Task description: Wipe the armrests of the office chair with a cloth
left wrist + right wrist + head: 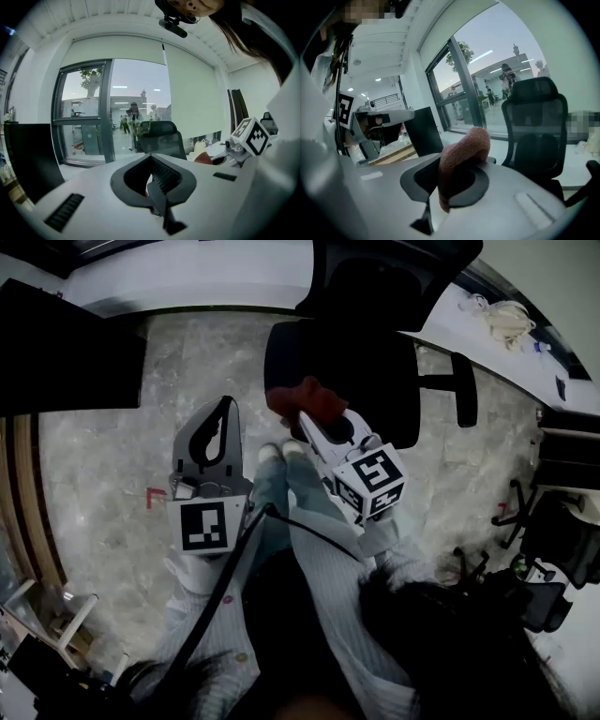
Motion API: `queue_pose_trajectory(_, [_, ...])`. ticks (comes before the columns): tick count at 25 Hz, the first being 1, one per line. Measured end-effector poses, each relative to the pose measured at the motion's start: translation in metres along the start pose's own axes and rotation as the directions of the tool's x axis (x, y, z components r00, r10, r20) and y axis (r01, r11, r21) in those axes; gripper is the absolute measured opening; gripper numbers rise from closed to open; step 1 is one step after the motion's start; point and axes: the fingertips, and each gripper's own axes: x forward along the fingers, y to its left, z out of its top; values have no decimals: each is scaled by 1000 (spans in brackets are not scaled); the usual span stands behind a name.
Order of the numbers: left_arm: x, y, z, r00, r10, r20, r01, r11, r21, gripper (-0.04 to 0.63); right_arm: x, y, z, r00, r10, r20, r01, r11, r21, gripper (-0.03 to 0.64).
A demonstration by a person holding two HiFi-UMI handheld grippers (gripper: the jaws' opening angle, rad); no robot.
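Before office chair (375, 371), right gripper (317, 425) clamps cloth (296, 399)

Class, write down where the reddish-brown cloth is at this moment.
The cloth is clamped in the right gripper, near the middle of the head view, at the near edge of the black office chair, with the left gripper to its left.

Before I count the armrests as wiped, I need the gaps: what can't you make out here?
Right gripper view: the cloth covers the spot where the right gripper pinches it.
Head view: the office chair is too dark; only one armrest shows, and any dirt on it is unreadable.
Right gripper view: that armrest is cut off by the picture's edge.
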Motion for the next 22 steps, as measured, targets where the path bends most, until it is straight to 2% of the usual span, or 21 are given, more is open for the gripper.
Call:
queue_pose_trajectory(3, [1, 18, -14, 1000, 15, -21, -15, 1000, -10, 3, 39, 1, -26, 997, 53, -53, -53, 999, 7, 25])
queue_pose_trajectory(5, [2, 23, -24, 999, 22, -29, -22, 999, -27, 3, 68, -10, -57, 990, 62, -128, -59, 998, 29, 25])
queue_pose_trajectory(8, [4, 21, -40, 999, 12, -53, -14, 999, -41, 3, 95, -41, -109, 962, 26, -271, -8, 998, 65, 25])
queue_pose_trajectory(10, [7, 24, -50, 997, 10, -74, -14, 998, -53, 3, 101, -60, -130, 944, -17, -330, 39, 997, 62, 25])
queue_pose_trajectory(15, [10, 44, -67, 994, 34, -105, -40, 997, -62, 5, 109, -73, -138, 945, -21, -326, 47, 996, 72, 26])
queue_pose_trajectory(18, [16, 47, -68, 994, 38, -107, -44, 997, -63, 3, 114, -80, -135, 940, -49, -338, 65, 997, 37, 26])
queue_pose_trajectory(22, [22, 57, -73, 992, 43, -122, -51, 996, -69, 3, 151, -112, -118, 931, -89, -354, 87, 996, -21, 26])
